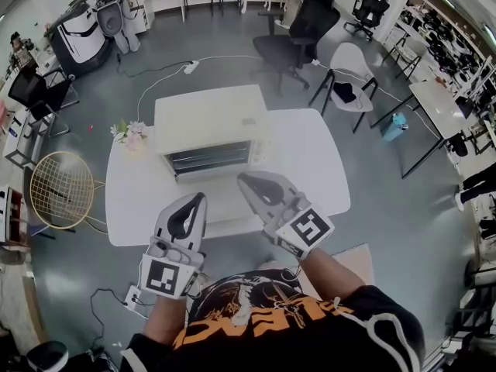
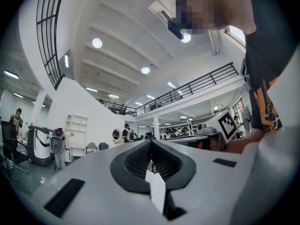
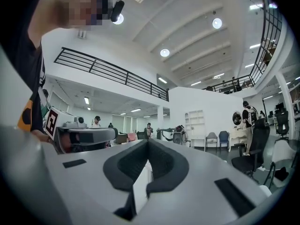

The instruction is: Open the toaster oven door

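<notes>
A white toaster oven [image 1: 211,126] stands on the white table [image 1: 310,169], its glass door [image 1: 208,158] facing me and closed. My left gripper [image 1: 198,200] hovers over the table's near edge in front of the oven, jaws shut with nothing between them. My right gripper [image 1: 244,180] sits just off the oven's front right corner, also shut and empty. Both gripper views point upward at the hall. The left gripper [image 2: 151,142] and the right gripper [image 3: 148,142] show their tips pressed together there; the oven is not seen in either.
A small flower bunch [image 1: 129,132] sits at the table's left corner. A badminton racket [image 1: 60,190] leans left of the table. A white chair [image 1: 347,72] and a black office chair [image 1: 298,33] stand beyond it. A power cable [image 1: 159,76] runs across the floor.
</notes>
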`<move>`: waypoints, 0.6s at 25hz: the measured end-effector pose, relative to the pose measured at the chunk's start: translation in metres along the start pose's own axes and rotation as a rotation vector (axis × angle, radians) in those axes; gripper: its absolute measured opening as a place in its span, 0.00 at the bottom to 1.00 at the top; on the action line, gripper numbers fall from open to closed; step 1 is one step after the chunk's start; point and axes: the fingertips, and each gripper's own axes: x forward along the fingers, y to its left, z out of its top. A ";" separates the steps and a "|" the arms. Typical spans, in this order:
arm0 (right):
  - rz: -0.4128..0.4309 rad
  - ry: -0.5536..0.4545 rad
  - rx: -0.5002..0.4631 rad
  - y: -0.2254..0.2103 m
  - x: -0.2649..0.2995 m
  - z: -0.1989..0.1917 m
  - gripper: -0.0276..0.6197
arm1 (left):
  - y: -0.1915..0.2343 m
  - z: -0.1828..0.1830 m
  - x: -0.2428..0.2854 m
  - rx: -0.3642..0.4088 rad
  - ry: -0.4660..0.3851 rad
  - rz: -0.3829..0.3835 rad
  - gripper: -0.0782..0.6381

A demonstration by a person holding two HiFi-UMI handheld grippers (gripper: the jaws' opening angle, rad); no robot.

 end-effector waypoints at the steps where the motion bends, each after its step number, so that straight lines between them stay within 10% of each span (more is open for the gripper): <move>1: 0.000 0.001 0.001 -0.001 0.000 0.000 0.06 | 0.000 0.000 0.001 -0.002 0.000 0.000 0.14; 15: 0.004 0.011 0.001 -0.002 0.003 0.002 0.06 | 0.007 0.001 -0.001 -0.036 -0.008 0.010 0.14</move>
